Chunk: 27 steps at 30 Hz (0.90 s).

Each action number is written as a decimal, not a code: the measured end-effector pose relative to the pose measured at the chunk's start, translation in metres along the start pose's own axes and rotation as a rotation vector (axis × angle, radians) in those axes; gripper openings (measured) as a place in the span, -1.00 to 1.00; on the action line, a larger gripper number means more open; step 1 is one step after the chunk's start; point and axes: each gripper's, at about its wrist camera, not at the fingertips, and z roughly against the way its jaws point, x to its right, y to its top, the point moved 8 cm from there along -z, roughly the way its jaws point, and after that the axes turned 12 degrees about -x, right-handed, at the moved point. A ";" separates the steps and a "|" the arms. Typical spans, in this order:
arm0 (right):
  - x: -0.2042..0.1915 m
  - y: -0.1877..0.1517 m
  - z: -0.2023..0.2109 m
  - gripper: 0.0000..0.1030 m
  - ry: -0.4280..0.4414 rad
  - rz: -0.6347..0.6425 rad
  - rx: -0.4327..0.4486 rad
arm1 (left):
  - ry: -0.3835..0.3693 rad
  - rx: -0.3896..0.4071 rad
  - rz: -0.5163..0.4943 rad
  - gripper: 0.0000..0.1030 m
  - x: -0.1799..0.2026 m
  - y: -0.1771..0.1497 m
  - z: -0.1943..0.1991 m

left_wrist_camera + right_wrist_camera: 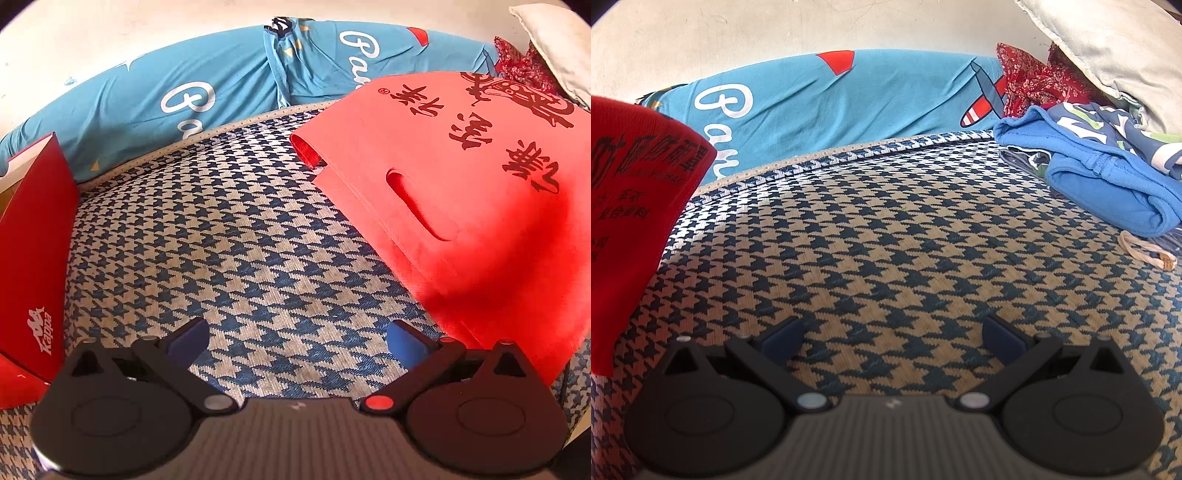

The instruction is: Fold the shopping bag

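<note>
A red non-woven shopping bag point(461, 192) with dark printed characters and a cut-out handle slot lies flat on the houndstooth mat point(229, 251), at the right of the left wrist view. My left gripper point(297, 339) is open over bare mat, its right finger close to the bag's near corner. The right wrist view shows the same bag point(631, 206) only as a red edge at the far left. My right gripper point(892, 338) is open above the mat point(905, 240), well to the right of the bag, nothing between its fingers.
A red Kappa box point(33, 266) stands at the left. A blue printed pillow point(207, 85) runs along the back by the wall. Folded blue clothes point(1100, 177), red patterned fabric point(1034, 81), a pale cushion point(1115, 48) and a white cord point(1145, 251) sit at the right.
</note>
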 end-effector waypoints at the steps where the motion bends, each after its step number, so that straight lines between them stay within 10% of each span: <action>1: -0.001 0.000 0.000 1.00 0.009 0.001 0.002 | 0.002 0.003 0.001 1.00 0.003 0.001 0.001; 27: -0.036 -0.002 0.061 1.00 0.162 -0.024 -0.003 | -0.057 0.010 -0.043 1.00 0.009 -0.002 0.018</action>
